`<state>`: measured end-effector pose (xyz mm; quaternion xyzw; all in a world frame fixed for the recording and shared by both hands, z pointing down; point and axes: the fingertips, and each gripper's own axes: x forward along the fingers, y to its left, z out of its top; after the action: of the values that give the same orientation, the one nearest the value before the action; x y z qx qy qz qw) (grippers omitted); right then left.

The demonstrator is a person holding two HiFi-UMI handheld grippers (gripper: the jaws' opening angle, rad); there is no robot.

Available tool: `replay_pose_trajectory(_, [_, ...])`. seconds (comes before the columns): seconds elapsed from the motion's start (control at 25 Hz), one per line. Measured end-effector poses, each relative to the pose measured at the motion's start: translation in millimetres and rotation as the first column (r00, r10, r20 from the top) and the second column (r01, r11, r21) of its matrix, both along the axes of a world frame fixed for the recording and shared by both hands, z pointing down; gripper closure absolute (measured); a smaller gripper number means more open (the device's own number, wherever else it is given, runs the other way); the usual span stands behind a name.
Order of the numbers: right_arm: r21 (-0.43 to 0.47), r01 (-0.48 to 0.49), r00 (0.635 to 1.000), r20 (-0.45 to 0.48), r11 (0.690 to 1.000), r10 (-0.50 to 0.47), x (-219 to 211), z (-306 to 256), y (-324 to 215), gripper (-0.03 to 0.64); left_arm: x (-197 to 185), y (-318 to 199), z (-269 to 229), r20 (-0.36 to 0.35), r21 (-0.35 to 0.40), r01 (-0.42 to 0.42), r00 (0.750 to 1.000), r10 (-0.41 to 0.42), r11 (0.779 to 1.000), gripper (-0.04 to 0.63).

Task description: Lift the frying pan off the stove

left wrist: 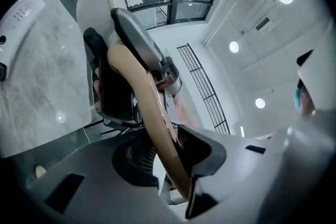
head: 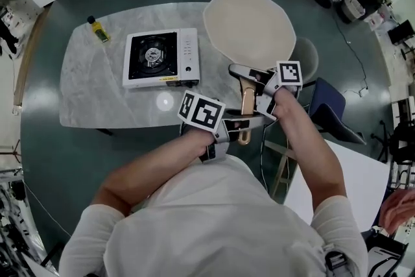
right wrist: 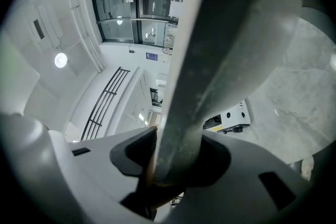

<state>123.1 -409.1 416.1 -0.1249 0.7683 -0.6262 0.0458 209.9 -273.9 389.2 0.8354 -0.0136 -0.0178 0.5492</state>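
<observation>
The cream frying pan (head: 249,26) hangs in the air to the right of the stove (head: 161,58), over the table's right end. Its light wooden handle (head: 247,104) points back toward me. My left gripper (head: 238,128) is shut on the end of that wooden handle (left wrist: 152,113), which runs between its jaws (left wrist: 176,160). My right gripper (head: 256,84) is shut further up, on the grey metal neck (right wrist: 210,60) where the handle meets the pan (right wrist: 294,8). The stove's burner is bare, with nothing on it.
A small yellow bottle (head: 98,29) stands at the back left of the marble table (head: 91,94). A blue chair (head: 331,107) and a round stool (head: 308,55) sit to the right of the table. Boxes and equipment line the room's far edge.
</observation>
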Motion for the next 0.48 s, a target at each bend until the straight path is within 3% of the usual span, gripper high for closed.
replay_pose_trajectory(0.24, [0.009,-0.044,0.999,-0.023,0.999,0.044,68,-1,11,0.449,59,17,-6,-0.007,0.005,-0.05,0.999,0.051,0.999,0.468])
replay_pose_trajectory(0.48, [0.002,-0.049,0.998,-0.031,0.999,0.049,97,1,23,0.448,88,29,-5,-0.01,0.003,-0.058,0.998,0.058,0.998,0.465])
